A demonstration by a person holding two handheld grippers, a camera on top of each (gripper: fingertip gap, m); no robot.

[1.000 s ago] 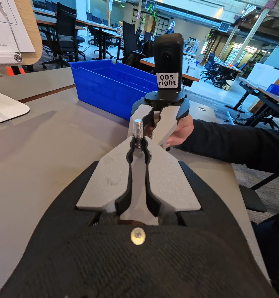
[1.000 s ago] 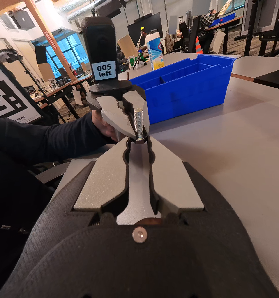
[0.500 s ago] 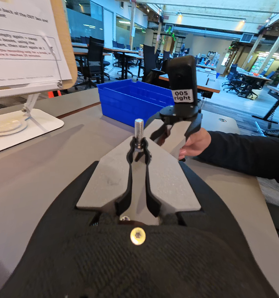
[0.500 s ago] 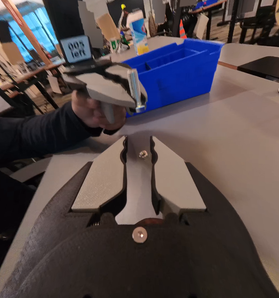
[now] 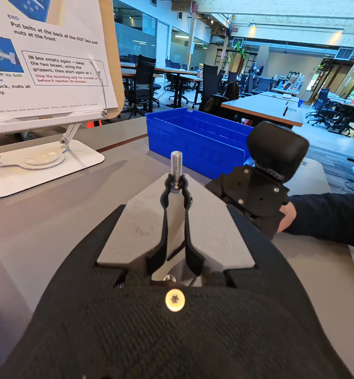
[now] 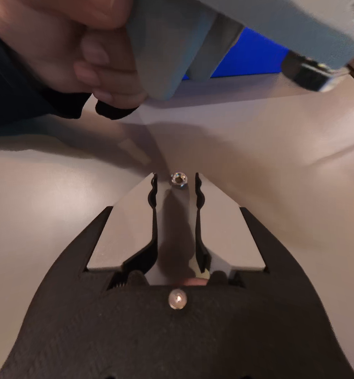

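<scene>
My left gripper [image 5: 176, 181] is shut on a silver threaded bolt [image 5: 176, 164] and holds it upright above the grey table [image 5: 49, 215]. My right gripper [image 6: 176, 176] is open and points down at the table [image 6: 49, 194]. A small silver nut [image 6: 179, 180] lies loose on the table between its fingertips, touching neither. In the left wrist view the right gripper's black body [image 5: 254, 188] is tilted down just right of my left fingers. In the right wrist view the left gripper's grey underside [image 6: 192, 41] and the hand holding it [image 6: 79, 51] fill the top.
A blue plastic bin [image 5: 196, 139] stands on the table beyond both grippers; a sliver of it shows in the right wrist view [image 6: 254, 57]. A white document stand [image 5: 45, 158] with a printed sheet stands at the left. Office desks and chairs are in the background. The tips of one gripper are about 12 cm away from the tips of the other.
My right gripper opened and let go of the nut, which now lies on the table. The right gripper tilted down over it. The left gripper carried the bolt up and away.
</scene>
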